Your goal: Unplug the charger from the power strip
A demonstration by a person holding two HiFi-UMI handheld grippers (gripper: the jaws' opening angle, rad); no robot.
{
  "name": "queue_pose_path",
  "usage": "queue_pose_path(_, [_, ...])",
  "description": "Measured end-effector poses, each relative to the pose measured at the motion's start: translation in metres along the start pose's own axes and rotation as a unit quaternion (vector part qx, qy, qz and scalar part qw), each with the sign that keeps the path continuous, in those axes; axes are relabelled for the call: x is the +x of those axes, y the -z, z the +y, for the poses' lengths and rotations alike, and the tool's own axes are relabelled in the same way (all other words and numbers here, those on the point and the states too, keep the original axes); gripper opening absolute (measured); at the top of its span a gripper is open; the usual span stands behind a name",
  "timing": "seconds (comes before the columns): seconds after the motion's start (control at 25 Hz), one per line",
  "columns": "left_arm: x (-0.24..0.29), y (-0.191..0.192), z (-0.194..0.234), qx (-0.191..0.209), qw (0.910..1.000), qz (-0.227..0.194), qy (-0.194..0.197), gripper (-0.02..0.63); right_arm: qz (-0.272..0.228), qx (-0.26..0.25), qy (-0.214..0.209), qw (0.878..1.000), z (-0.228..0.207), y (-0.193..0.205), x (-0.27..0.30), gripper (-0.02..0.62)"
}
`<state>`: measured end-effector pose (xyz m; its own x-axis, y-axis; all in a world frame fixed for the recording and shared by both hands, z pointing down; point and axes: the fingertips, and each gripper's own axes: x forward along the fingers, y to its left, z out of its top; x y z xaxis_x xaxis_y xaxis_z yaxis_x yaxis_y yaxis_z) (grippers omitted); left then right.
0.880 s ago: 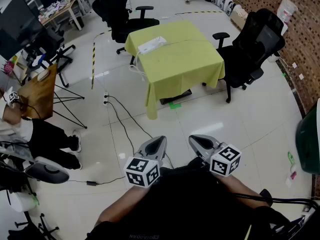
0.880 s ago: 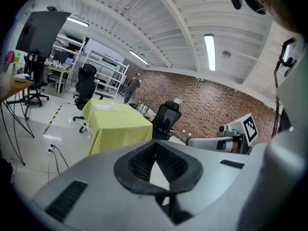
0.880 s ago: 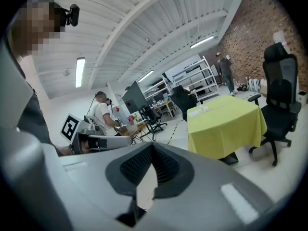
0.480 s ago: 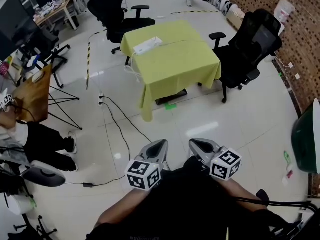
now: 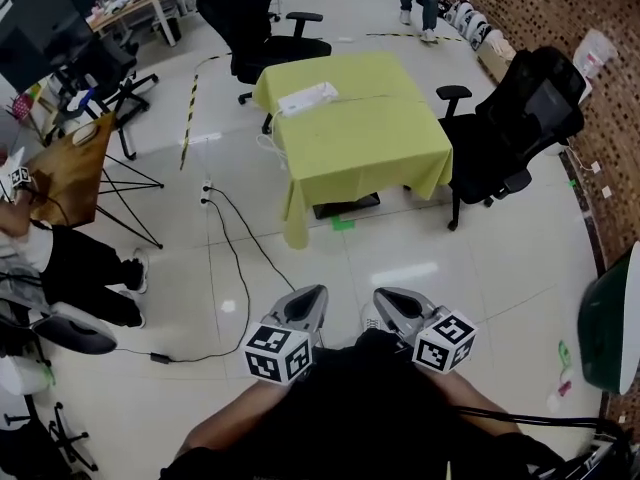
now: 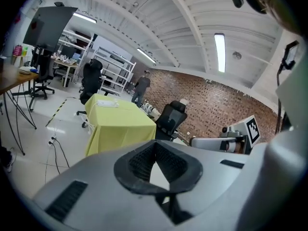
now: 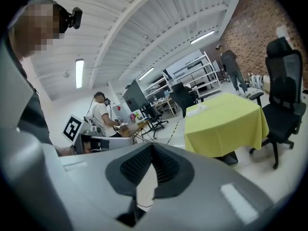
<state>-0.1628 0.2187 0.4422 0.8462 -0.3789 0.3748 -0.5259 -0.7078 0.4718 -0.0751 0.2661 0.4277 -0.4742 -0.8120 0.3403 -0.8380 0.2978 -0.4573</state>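
A white power strip [image 5: 307, 96] lies on the far left part of a table draped in a yellow-green cloth [image 5: 360, 138], several steps ahead of me. It shows small in the left gripper view as the power strip [image 6: 109, 104] and in the right gripper view as the power strip [image 7: 198, 108]. At this distance I cannot make out the charger. A thin white cable runs from the strip across the tabletop. My left gripper [image 5: 310, 296] and right gripper [image 5: 385, 298] are held side by side close to my body, far from the table. Both are shut with nothing between the jaws.
Black office chairs stand right of the table [image 5: 520, 118] and behind it [image 5: 265, 38]. Black cables with plugs [image 5: 207, 196] trail over the white floor. At the left are a wooden table [image 5: 75, 163] and a seated person [image 5: 60, 268]. A green bin [image 5: 610, 328] is at the right.
Both grippers keep the same pose by my body. The head view has tilted up a little, bringing the person at the back further into view.
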Motion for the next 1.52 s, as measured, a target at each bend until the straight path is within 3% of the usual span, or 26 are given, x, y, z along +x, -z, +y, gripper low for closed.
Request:
queue_pose_path(0.44, [0.111, -0.045, -0.058, 0.03, 0.9989, 0.002, -0.036, 0.006, -0.034, 0.004, -0.036, 0.999, -0.112, -0.074, -0.043, 0.003])
queue_pose_path(0.76, [0.158, -0.051, -0.084, 0.027, 0.9975, 0.009, -0.065, 0.006, -0.032, 0.029, -0.053, 0.998, -0.173, -0.086, -0.062, 0.003])
queue_pose_path(1.04, [0.179, -0.06, -0.069, 0.015, 0.9956, 0.014, -0.091, 0.006, -0.016, 0.03, -0.083, 0.996, -0.192, -0.097, -0.039, 0.003])
queue_pose_path(1.32, [0.206, -0.084, -0.023, 0.0, 0.9951, 0.003, -0.099, 0.006, -0.001, 0.021, -0.08, 0.997, -0.218, -0.118, 0.008, 0.003])
queue_pose_path(1.52, [0.246, -0.123, 0.025, -0.012, 0.9968, -0.007, -0.079, 0.006, 0.007, 0.004, -0.055, 0.998, -0.246, -0.155, 0.054, 0.003])
